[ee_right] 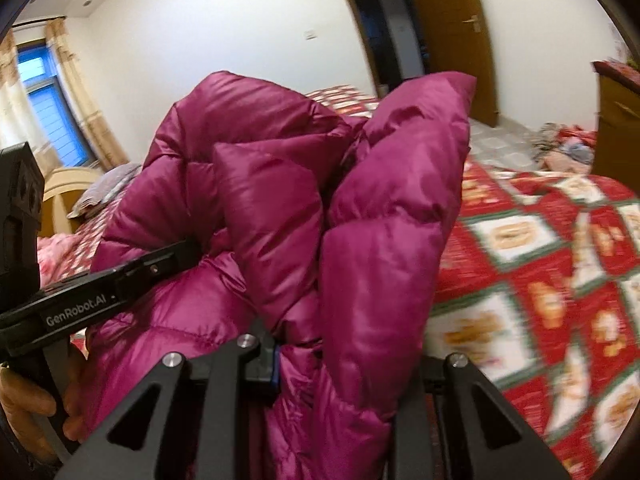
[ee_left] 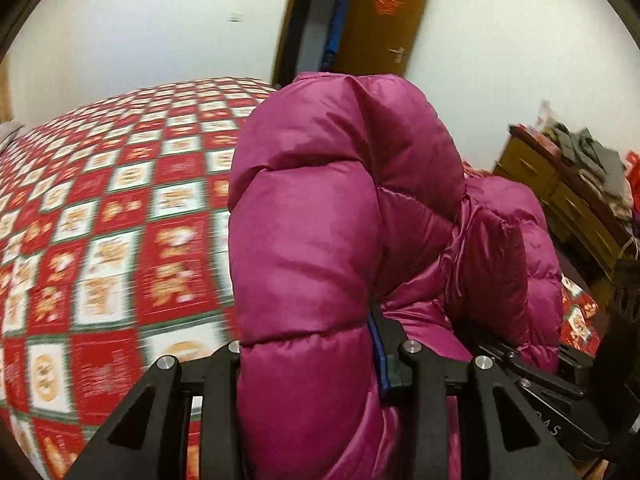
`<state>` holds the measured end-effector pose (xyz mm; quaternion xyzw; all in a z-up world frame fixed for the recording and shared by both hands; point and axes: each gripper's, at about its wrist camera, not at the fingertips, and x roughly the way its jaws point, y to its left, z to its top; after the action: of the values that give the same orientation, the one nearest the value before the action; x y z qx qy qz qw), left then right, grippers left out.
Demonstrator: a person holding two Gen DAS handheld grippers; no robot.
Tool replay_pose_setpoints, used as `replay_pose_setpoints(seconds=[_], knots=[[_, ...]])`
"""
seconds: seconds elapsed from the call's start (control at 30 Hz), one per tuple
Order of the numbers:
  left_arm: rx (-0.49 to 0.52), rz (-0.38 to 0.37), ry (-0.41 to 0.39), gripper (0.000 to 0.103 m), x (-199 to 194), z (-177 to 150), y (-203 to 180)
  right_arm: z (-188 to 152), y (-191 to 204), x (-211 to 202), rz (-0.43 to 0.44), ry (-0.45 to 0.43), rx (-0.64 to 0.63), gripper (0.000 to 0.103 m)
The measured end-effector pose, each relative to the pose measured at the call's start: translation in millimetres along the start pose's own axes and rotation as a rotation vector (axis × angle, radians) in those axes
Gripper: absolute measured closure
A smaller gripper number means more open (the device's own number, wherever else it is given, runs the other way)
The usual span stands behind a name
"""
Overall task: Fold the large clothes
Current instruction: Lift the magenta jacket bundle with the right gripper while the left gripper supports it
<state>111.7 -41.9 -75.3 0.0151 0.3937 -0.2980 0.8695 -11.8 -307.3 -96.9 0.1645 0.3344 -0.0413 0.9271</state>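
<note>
A magenta quilted down jacket (ee_left: 320, 216) is bunched up and held in the air above the bed. My left gripper (ee_left: 316, 356) is shut on a thick fold of the jacket, which hides its fingertips. My right gripper (ee_right: 340, 364) is shut on another puffy fold of the jacket (ee_right: 360, 208). The left gripper also shows in the right wrist view (ee_right: 160, 264), at the left, clamped on the jacket. The right gripper shows in the left wrist view (ee_left: 532, 376) at the lower right, close beside the left one.
The bed with a red, white and green patterned cover (ee_left: 120, 208) lies below, also in the right wrist view (ee_right: 540, 280). A wooden dresser (ee_left: 560, 196) piled with clothes stands right. A brown door (ee_right: 448, 32), a pillow (ee_right: 104, 188) and a window (ee_right: 44, 108) show.
</note>
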Motion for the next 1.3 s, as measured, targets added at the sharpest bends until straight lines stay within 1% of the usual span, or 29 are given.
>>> replay_pose_setpoints(seconds=[0.17, 0.27, 0.33, 0.47, 0.5, 0.67, 0.7, 0.77, 0.8, 0.9, 0.93, 1.0, 1.07, 1.1, 1.13, 1.2, 1.3], knots=[[0.048, -0.03, 0.037, 0.065, 30.9, 9.1, -45.5, 6.3, -45.6, -15.7, -0.08, -0.002, 0.021, 0.077], [0.06, -0.02, 0.05, 0.065, 40.3, 10.6, -67.8, 12.7, -65.1, -12.3, -0.112, 0.009, 0.024, 0.077], [0.056, -0.008, 0.06, 0.065, 50.0, 12.7, -71.0, 17.3, -75.7, -7.0, -0.122, 0.023, 0.015, 0.077], [0.018, 0.041, 0.087, 0.065, 71.0, 14.0, -76.5, 27.6, -85.2, 11.0, -0.112, 0.06, 0.006, 0.077], [0.01, 0.053, 0.093, 0.065, 76.5, 14.9, -78.1, 25.8, -98.4, 11.6, -0.107, 0.07, -0.001, 0.077], [-0.046, 0.132, 0.134, 0.064, 107.5, 16.6, -73.8, 31.5, -112.7, 40.7, -0.065, 0.114, 0.015, 0.077], [-0.057, 0.147, 0.14, 0.063, 113.3, 15.9, -72.1, 32.0, -108.7, 41.1, -0.06, 0.115, 0.022, 0.076], [-0.059, 0.176, 0.138, 0.06, 121.4, 15.5, -72.1, 32.8, -112.6, 46.3, -0.05, 0.116, 0.039, 0.073], [-0.054, 0.194, 0.135, 0.057, 125.7, 14.8, -73.1, 33.5, -116.2, 49.8, -0.048, 0.121, 0.044, 0.072], [-0.038, 0.249, 0.112, 0.045, 138.5, 7.7, -75.2, 32.4, -123.2, 51.7, -0.007, 0.147, 0.114, 0.07], [-0.029, 0.267, 0.1, 0.043, 140.2, 5.7, -76.6, 34.1, -126.5, 52.6, 0.006, 0.152, 0.128, 0.07], [-0.003, 0.289, 0.089, 0.043, 142.0, 4.2, -80.8, 34.4, -129.4, 53.3, 0.011, 0.153, 0.132, 0.07], [0.016, 0.305, 0.082, 0.042, 141.5, 2.9, -83.5, 35.3, -126.6, 51.2, -0.002, 0.156, 0.12, 0.071], [0.019, 0.304, 0.08, 0.041, 141.2, 2.4, -84.2, 35.4, -126.8, 48.8, -0.014, 0.154, 0.113, 0.069], [0.024, 0.304, 0.076, 0.039, 140.3, 1.8, -83.9, 35.7, -126.3, 47.2, -0.021, 0.15, 0.109, 0.069], [0.032, 0.304, 0.07, 0.036, 138.6, 1.3, -82.7, 35.0, -124.2, 35.3, -0.05, 0.132, 0.109, 0.061], [0.029, 0.293, 0.067, 0.036, 137.7, 1.4, -81.3, 38.2, -123.6, 10.8, -0.116, 0.076, 0.091, 0.06]])
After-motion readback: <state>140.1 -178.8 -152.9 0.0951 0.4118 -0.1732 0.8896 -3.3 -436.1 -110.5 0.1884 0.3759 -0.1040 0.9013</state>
